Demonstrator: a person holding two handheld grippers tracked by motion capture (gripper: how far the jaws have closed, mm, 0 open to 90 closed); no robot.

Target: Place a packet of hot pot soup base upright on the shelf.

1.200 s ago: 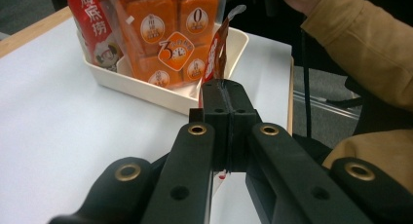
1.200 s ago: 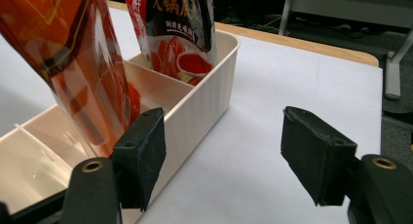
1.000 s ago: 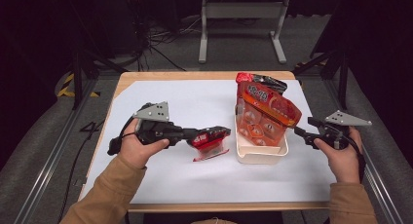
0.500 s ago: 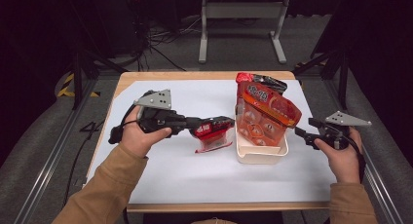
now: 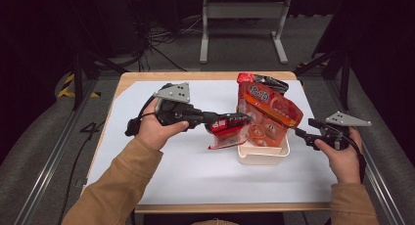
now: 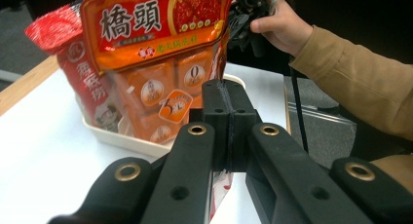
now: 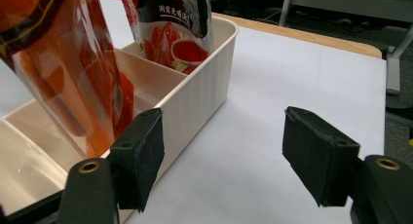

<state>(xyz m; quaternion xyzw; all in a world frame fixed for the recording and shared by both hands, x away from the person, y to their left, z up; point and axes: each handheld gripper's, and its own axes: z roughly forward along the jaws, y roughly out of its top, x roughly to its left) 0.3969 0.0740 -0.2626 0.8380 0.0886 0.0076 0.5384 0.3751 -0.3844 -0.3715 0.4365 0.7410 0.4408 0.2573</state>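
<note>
**Left gripper holds a red packet beside the tray**

The left gripper (image 5: 235,120) is clamped on a small red packet (image 5: 226,129), its jaws pressed together on the packet's top edge. The packet hangs above the white sheet (image 5: 186,166), just left of the cream tray (image 5: 262,156). In the tray an orange bag (image 5: 266,112) stands tilted, with a red-and-black bag (image 5: 257,80) behind it. The right gripper (image 7: 221,158) sits released at the tray's right wall, jaws wide apart, gripping nothing.
</note>
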